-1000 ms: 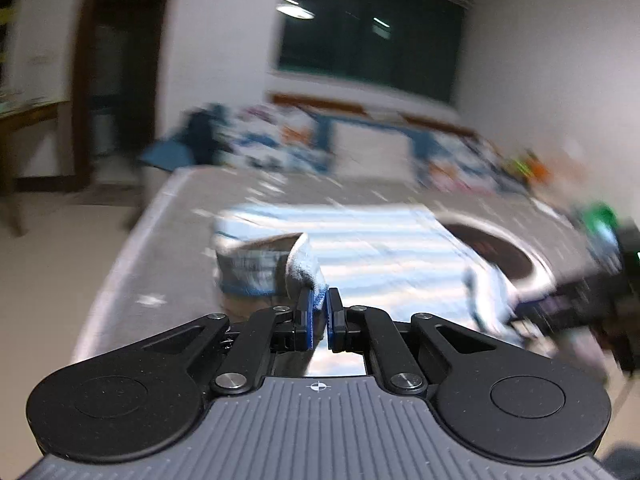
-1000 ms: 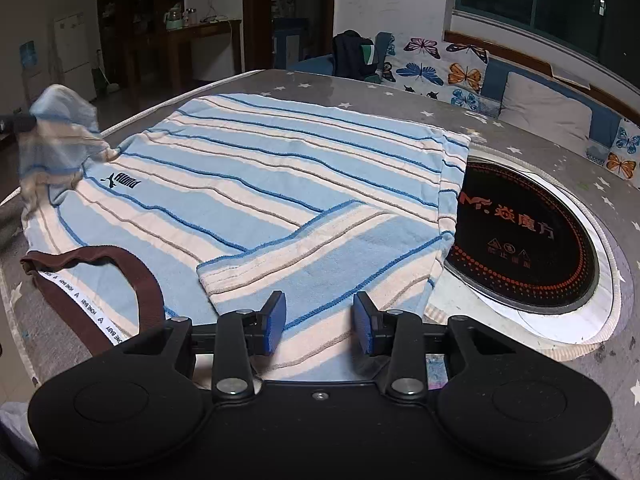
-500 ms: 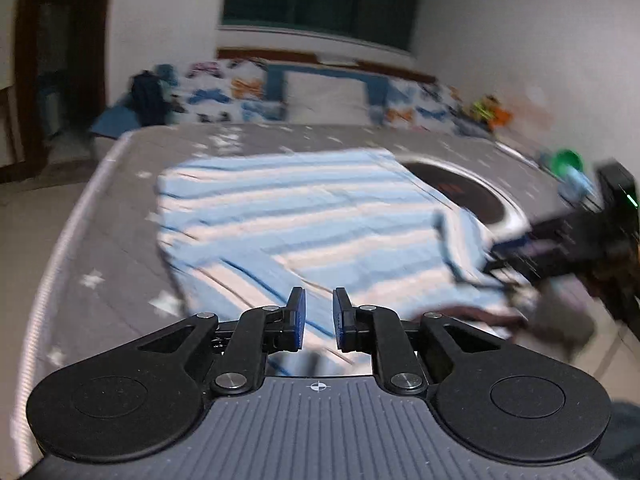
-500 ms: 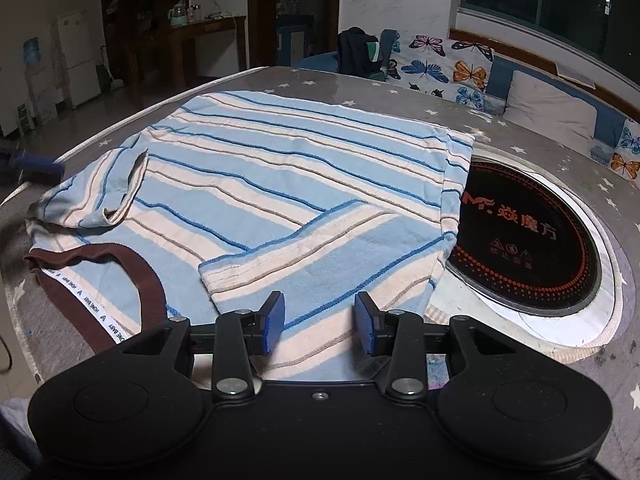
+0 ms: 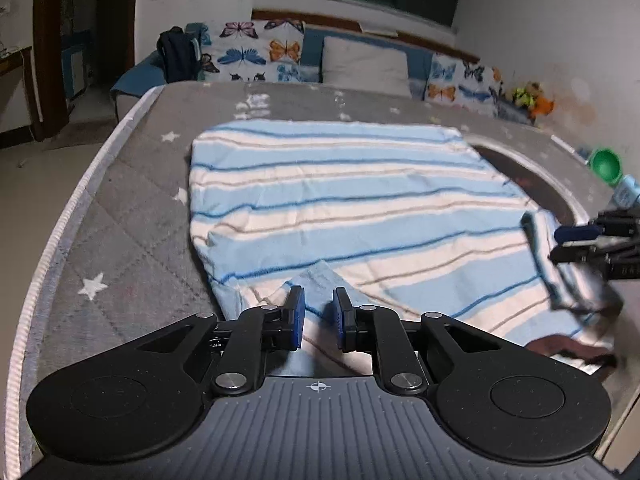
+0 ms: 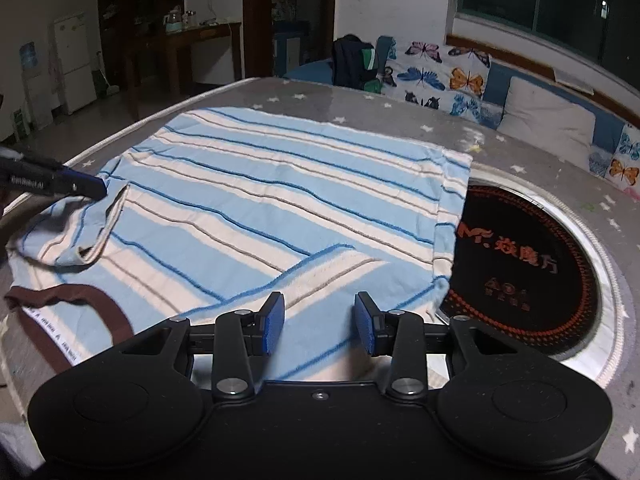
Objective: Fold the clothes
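Note:
A light-blue and white striped T-shirt (image 5: 352, 208) with a brown collar (image 6: 80, 304) lies flat on the grey star-print table cover; it also shows in the right wrist view (image 6: 280, 208). Both sleeves lie folded inward onto the body. My left gripper (image 5: 318, 316) is open and empty, low over the folded left sleeve (image 5: 316, 276). My right gripper (image 6: 318, 328) is open and empty above the folded right sleeve (image 6: 320, 276). The right gripper shows at the right edge of the left wrist view (image 5: 592, 240), and the left gripper at the left edge of the right wrist view (image 6: 60, 182).
A round black induction cooktop (image 6: 528, 264) is set into the table (image 5: 132, 200) beside the shirt's hem. A bench with butterfly cushions (image 5: 264, 56) and a dark backpack (image 6: 352, 60) stand behind the table. A green cup (image 5: 606, 164) is at the far right.
My left gripper carried the left sleeve inward, let it go and opened; the sleeve now lies folded on the shirt. The right gripper has stayed open over the right sleeve.

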